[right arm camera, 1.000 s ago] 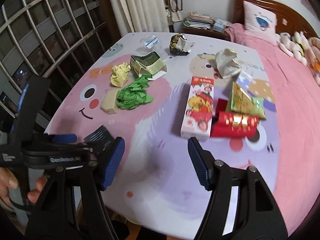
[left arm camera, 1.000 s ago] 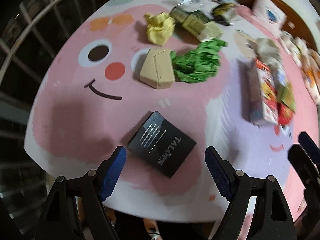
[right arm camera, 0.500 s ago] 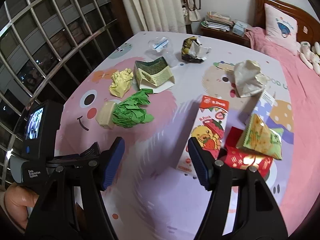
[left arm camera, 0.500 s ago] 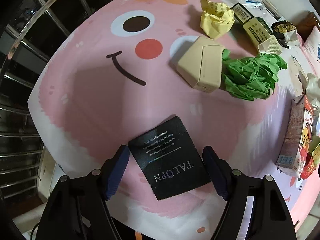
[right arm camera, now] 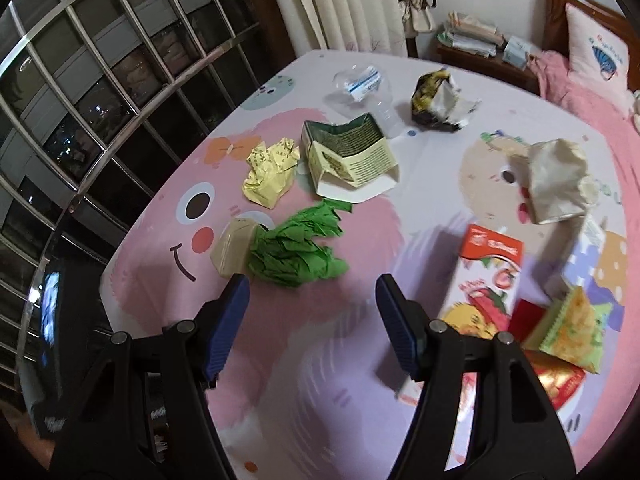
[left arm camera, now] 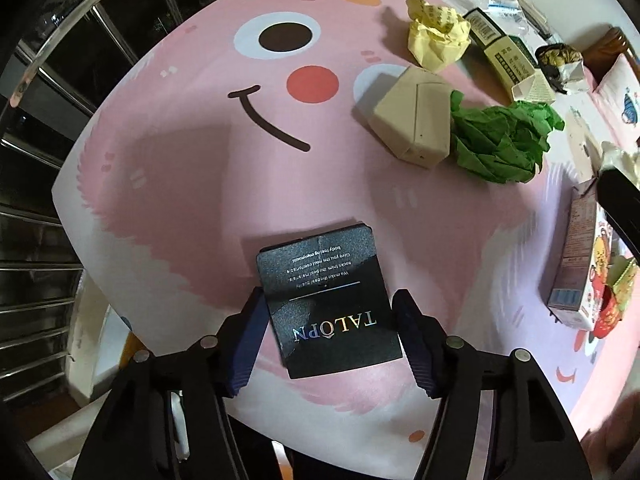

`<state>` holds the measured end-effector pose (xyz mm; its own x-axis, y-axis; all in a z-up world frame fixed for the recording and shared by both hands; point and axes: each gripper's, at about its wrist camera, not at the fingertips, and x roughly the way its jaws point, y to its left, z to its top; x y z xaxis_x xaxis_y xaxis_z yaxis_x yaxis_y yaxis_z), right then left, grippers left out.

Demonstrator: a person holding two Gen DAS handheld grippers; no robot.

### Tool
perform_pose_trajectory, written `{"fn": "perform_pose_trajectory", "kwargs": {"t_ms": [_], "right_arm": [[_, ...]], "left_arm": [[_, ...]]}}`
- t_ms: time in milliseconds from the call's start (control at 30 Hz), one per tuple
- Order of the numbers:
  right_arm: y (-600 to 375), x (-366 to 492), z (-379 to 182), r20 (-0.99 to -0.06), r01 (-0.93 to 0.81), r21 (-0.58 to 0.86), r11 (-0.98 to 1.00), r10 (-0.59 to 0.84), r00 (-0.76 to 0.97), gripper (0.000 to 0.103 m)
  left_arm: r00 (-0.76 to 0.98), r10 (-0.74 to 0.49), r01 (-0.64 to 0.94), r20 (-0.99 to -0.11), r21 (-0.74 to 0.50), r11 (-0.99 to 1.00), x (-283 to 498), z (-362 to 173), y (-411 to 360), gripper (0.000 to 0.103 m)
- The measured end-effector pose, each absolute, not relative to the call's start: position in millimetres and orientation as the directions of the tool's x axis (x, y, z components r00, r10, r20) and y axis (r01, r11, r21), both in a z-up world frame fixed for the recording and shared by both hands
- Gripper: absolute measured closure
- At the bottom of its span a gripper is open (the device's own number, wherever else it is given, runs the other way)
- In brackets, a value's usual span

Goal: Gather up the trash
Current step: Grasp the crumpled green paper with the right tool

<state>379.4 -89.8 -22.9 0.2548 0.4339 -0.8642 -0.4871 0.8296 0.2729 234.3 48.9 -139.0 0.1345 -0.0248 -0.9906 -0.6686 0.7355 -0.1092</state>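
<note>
A flat black box marked TALOPN (left arm camera: 328, 296) lies near the table's front edge. My left gripper (left arm camera: 330, 320) straddles it, blue pads on both its sides, jaws touching or nearly touching it. My right gripper (right arm camera: 312, 312) is open and empty above the table, just short of the crumpled green paper (right arm camera: 296, 248). A beige box (right arm camera: 232, 246) lies beside the green paper; both also show in the left wrist view, beige box (left arm camera: 412, 120) and green paper (left arm camera: 500, 144). A crumpled yellow paper (right arm camera: 272, 172) lies behind them.
An open green carton (right arm camera: 348, 152), a clear plastic wrapper (right arm camera: 360, 80), a dark foil bag (right arm camera: 436, 100), a grey crumpled bag (right arm camera: 556, 180), a red snack box (right arm camera: 484, 288) and a green snack packet (right arm camera: 572, 328) lie on the cartoon tablecloth (right arm camera: 360, 352). Window bars stand left, a bed right.
My left gripper has moved forward over the black box and narrowed around it. My right gripper has moved forward and left, toward the green paper.
</note>
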Motion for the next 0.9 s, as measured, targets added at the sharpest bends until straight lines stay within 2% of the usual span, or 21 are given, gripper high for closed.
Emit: {"fn": "perform_pose_trajectory", "kwargs": {"t_ms": [167, 533, 600, 633, 667, 900], "right_arm": [[-71, 396, -44, -0.87, -0.474, 0.307, 0.825, 0.446, 0.212, 0.04], [-47, 416, -97, -0.891, -0.421, 0.341, 0.84, 0.432, 0.141, 0.04], [-47, 413, -97, -0.88, -0.427, 0.362, 0.828, 0.455, 0.137, 0.047], [-47, 410, -96, -0.872, -0.43, 0.38, 0.819, 0.472, 0.128, 0.058], [-47, 408, -95, -0.873, -0.434, 0.374, 0.82, 0.469, 0.134, 0.06], [-57, 375, -65, -0.87, -0.455, 0.338, 0.824, 0.458, 0.184, 0.063]], "left_arm": [[0.167, -0.037, -0.664, -0.985, -0.14, 0.735, 225, -139, 52, 0.042], [0.191, 0.017, -0.652, -0.981, -0.114, 0.75, 213, -132, 59, 0.042], [0.202, 0.026, -0.641, -0.979, -0.112, 0.759, 211, -127, 60, 0.042], [0.208, 0.029, -0.636, -0.978, -0.112, 0.764, 212, -125, 65, 0.042], [0.214, 0.031, -0.63, -0.976, -0.113, 0.768, 214, -120, 70, 0.042], [0.259, 0.036, -0.553, -0.965, -0.118, 0.825, 209, -83, 100, 0.042]]}}
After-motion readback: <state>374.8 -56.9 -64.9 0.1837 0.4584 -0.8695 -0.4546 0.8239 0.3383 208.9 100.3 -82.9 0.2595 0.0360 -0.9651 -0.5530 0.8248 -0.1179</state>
